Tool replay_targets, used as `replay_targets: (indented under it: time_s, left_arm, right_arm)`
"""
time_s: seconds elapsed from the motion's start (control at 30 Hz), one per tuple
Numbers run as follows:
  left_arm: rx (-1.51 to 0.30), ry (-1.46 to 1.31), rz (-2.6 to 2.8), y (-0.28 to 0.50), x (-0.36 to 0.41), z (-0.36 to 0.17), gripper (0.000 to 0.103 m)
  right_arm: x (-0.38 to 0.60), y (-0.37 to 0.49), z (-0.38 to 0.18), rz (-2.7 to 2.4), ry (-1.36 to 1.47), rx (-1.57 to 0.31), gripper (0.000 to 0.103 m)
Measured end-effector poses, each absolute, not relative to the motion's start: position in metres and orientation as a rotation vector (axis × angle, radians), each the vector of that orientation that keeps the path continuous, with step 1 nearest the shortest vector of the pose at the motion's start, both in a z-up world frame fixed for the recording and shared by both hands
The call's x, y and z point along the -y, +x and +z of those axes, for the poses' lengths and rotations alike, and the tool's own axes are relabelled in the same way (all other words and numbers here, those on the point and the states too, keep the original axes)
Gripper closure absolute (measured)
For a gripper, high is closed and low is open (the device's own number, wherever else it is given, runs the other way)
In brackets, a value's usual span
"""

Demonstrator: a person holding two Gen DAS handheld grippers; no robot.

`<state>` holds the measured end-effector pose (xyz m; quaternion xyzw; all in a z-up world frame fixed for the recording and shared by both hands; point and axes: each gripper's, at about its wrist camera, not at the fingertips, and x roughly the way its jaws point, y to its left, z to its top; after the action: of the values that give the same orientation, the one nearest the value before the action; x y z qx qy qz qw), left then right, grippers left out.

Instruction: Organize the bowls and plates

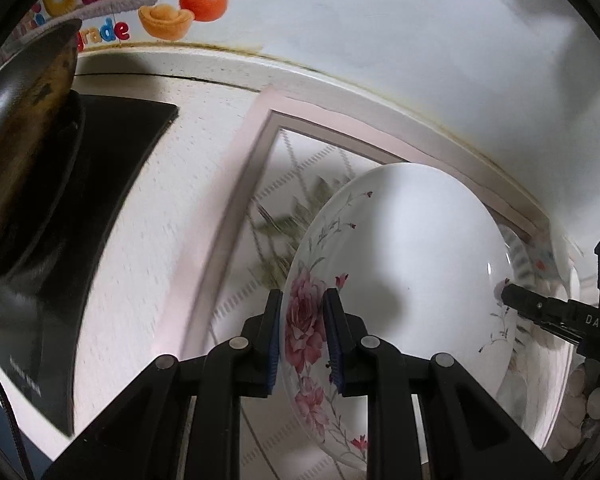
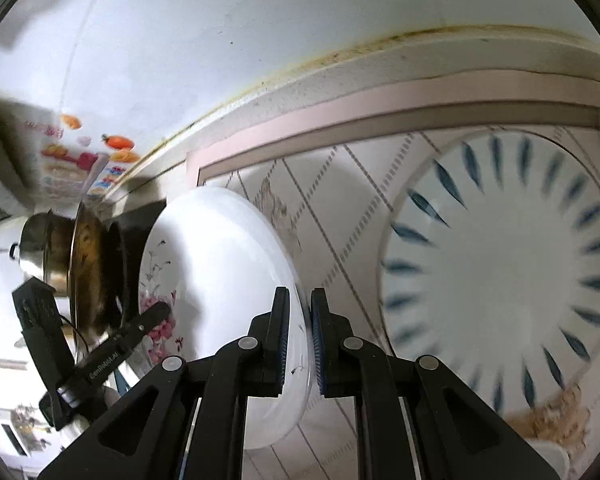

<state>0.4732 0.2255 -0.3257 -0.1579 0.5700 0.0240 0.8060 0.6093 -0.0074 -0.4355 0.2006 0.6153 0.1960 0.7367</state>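
Left gripper [image 1: 302,340] fingers clamped on the floral plate [image 1: 412,264] rim, lower centre. Right gripper [image 2: 300,344] pinches the opposite rim, lower centre of its view. Two-sided hold likely steadies the plate above the counter [image 1: 156,208]. Blue-leaf plate [image 2: 500,280] lies at right on the mat.

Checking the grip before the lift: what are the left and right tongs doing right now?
Left tongs: shut on the rim of the floral plate.
Right tongs: shut on the opposite rim of the same plate.
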Motion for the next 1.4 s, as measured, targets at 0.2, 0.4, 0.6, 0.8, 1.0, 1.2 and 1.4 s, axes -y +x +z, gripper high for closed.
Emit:
replay_targets:
  time_s: [0.2, 0.4, 0.6, 0.8, 1.0, 1.2, 1.4]
  left_arm:
    - [-1.223, -0.319, -0.004, 0.431, -0.176, -0.311, 0.085]
    - [-1.244, -0.261, -0.088, 0.405, -0.125, -0.318, 0.085]
    - [-1.273, -0.203, -0.152, 0.392, -0.083, -0.326, 0.085]
    - [-1.315, -0.139, -0.186, 0.386, -0.048, -0.344, 0.085]
    - [-1.362, -0.112, -0.202, 0.386, -0.031, -0.362, 0.085]
    - [-1.382, -0.079, -0.199, 0.386, -0.018, -0.373, 0.084]
    - [-1.391, -0.042, -0.193, 0.384, -0.010, -0.382, 0.082]
  right_arm:
    - [0.061, 0.547, -0.419, 0.424, 0.432, -1.354, 0.090]
    - [0.118, 0.486, -0.411, 0.385, 0.450, -1.340, 0.090]
    - [0.163, 0.446, -0.420, 0.326, 0.464, -1.342, 0.090]
    - [0.196, 0.424, -0.438, 0.269, 0.505, -1.343, 0.090]
    - [0.211, 0.415, -0.456, 0.230, 0.520, -1.352, 0.090]
    - [0.219, 0.410, -0.470, 0.213, 0.544, -1.365, 0.090]
    - [0.223, 0.404, -0.479, 0.206, 0.548, -1.367, 0.090]
